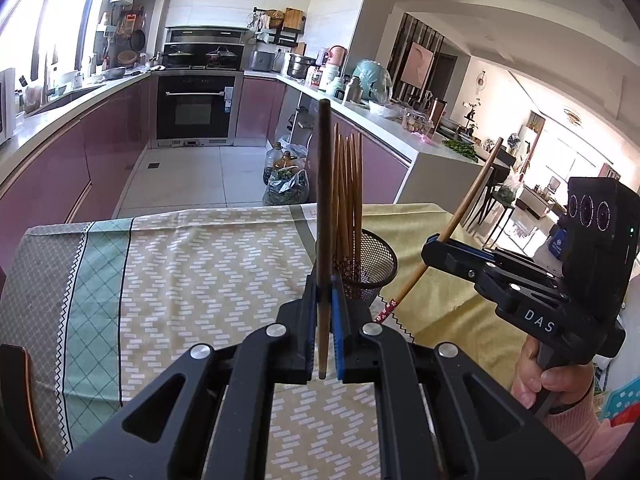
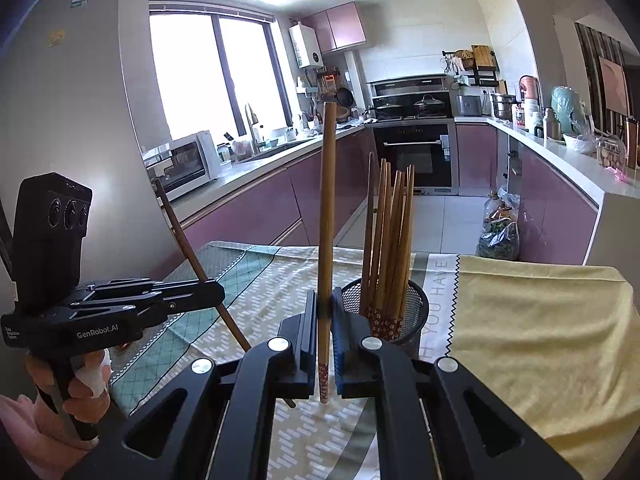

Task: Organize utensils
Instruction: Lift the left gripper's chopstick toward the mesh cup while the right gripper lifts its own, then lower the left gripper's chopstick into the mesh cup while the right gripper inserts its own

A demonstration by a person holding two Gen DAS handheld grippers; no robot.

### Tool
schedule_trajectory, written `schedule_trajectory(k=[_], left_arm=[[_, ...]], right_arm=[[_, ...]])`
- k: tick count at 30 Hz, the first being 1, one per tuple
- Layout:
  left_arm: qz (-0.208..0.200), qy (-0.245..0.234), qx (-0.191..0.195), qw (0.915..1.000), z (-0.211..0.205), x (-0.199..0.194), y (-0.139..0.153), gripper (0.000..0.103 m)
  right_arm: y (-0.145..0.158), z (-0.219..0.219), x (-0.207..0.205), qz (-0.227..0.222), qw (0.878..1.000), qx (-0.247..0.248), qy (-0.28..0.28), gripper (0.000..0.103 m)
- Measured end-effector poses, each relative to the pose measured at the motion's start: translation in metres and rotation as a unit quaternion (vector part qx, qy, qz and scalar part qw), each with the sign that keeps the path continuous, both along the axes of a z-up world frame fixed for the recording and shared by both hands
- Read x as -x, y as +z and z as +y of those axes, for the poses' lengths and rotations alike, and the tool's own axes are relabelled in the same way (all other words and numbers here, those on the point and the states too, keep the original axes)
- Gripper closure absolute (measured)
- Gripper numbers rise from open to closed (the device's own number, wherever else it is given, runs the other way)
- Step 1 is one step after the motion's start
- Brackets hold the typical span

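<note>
In the left wrist view my left gripper [image 1: 324, 285] is shut on a dark brown chopstick [image 1: 324, 184] that stands upright. Just behind it sits a black mesh cup [image 1: 378, 266] holding several wooden chopsticks [image 1: 349, 200]. To the right my right gripper [image 1: 436, 245] is shut on a lighter chopstick [image 1: 474, 196] that slants, flowered end down. In the right wrist view my right gripper [image 2: 325, 302] pinches that chopstick [image 2: 327, 208] upright, beside the cup [image 2: 418, 312] and its chopsticks [image 2: 390, 236]. My left gripper [image 2: 219, 293] shows at the left with the dark chopstick [image 2: 186, 236].
A patterned green and yellow tablecloth [image 1: 192, 276] covers the table, with a plain yellow cloth [image 2: 528, 320] on its right side. A chair back [image 1: 18, 384] stands at the near left. Plastic bags [image 1: 286, 184] lie on the kitchen floor beyond the table's far edge.
</note>
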State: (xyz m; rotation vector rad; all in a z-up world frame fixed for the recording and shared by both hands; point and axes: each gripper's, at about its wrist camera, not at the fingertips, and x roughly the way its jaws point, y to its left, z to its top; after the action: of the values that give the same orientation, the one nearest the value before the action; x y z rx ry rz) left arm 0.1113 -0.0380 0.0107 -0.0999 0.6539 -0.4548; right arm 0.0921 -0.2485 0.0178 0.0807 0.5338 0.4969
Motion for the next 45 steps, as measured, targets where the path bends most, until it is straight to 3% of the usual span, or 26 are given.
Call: schedule_trajectory(k=[32,45], left_arm=[[-0.085,-0.013,0.020,0.9961,-0.016,-0.008,0.081,0.095],[-0.089,-0.012,0.021,0.9957,-0.035,-0.016,0.082,0.095]], right_arm=[[0.044,-0.008,-0.018,-0.059,0.998,-0.002,-0.011,0.097],[0.045,-0.004,-0.034,-0.059,0.998,-0.008,-0.022,0.097]])
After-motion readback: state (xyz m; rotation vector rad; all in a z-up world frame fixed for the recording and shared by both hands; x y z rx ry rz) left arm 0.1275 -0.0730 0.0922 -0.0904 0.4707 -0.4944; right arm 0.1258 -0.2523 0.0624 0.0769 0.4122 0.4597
